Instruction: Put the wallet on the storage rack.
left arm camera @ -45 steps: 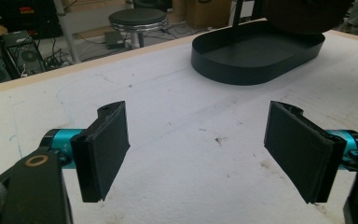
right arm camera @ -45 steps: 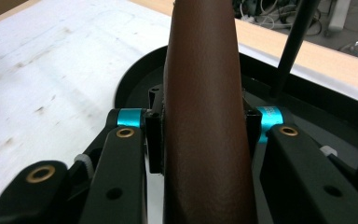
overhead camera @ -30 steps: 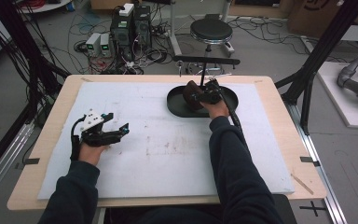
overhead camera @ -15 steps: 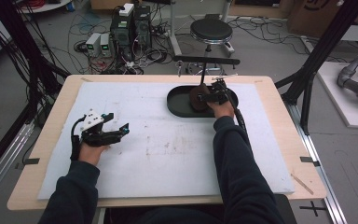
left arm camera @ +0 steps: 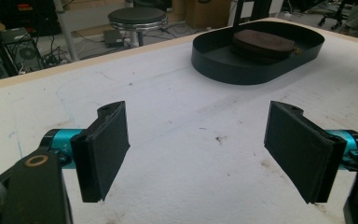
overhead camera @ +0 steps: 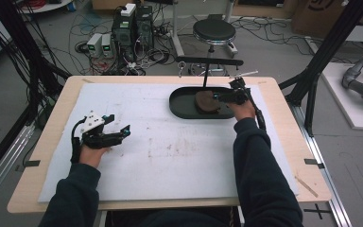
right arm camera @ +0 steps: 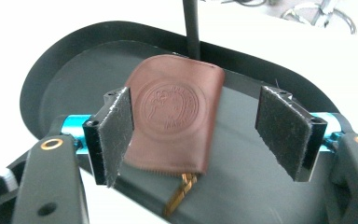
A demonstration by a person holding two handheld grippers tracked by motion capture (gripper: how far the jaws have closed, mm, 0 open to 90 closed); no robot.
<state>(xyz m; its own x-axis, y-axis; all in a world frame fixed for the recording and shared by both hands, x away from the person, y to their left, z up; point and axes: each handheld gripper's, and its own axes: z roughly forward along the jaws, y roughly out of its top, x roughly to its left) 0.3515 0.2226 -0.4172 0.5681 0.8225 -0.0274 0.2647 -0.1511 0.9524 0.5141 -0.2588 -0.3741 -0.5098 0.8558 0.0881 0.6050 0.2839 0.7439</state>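
Currently my right gripper [right arm camera: 193, 135] hovers over the black oval tray [overhead camera: 182, 108], jaws spread wide and holding nothing, straddling the brown leather pouch [right arm camera: 177, 116] that lies flat inside, probably lined up for a pinch. My left gripper [left arm camera: 205, 149] rests wide open and empty on the white mat [overhead camera: 170, 156], well apart.

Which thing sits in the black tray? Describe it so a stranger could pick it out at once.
Start at the white mat covering the wooden table, then find the black oval tray near its far edge. In the tray lies a brown leather pouch, in front of the open right gripper. It alone is brown, stamped with a round emblem, a small gold-coloured piece at its near edge.
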